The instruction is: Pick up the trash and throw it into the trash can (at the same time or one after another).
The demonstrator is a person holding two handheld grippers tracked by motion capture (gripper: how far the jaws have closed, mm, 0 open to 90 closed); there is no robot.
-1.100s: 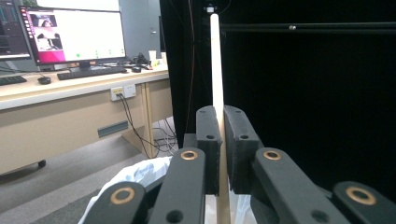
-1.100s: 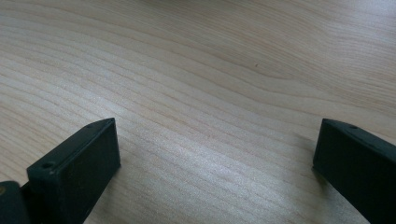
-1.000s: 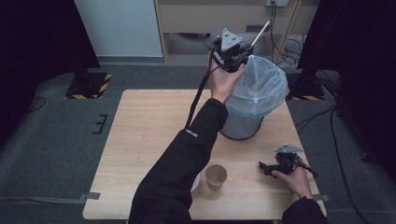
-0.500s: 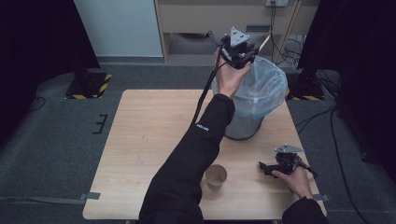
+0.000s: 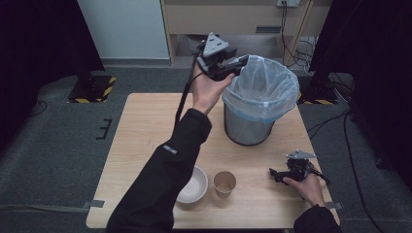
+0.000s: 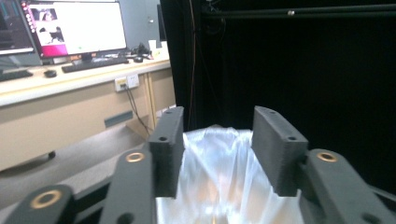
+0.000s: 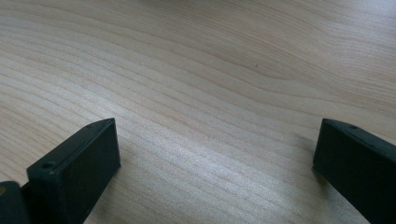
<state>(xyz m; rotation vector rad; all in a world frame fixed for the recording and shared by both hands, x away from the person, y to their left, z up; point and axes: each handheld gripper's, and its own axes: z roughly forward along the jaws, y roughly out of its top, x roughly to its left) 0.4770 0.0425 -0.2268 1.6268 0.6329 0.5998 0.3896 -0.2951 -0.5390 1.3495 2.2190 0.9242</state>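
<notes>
Item: my left gripper (image 5: 238,64), raised above the far edge of the pale wooden table (image 5: 145,141), at the near-left rim of the grey metal waste bin lined with a translucent blue-white plastic bag (image 5: 260,99); jaws part-open, nothing between them, the bag's crinkled film (image 6: 219,182) directly beneath. Item: my right gripper (image 5: 277,174), resting low near the table's right front corner; jaws spread wide over bare wood (image 7: 201,93), holding nothing. Item: brown paper cup (image 5: 225,183), upright near the front edge, just beside the white shallow bowl (image 5: 194,184), which my left sleeve partly covers. Hazards, as I judge them: lowering the left jaws could snag or pull the loose liner off the rim; a push at the rim could tip the bin; drawing my left arm back could sweep the bowl or cup off the front edge. Open room: the table's left half is bare; the bin stands close to the far right corner, leaving little margin there.
</notes>
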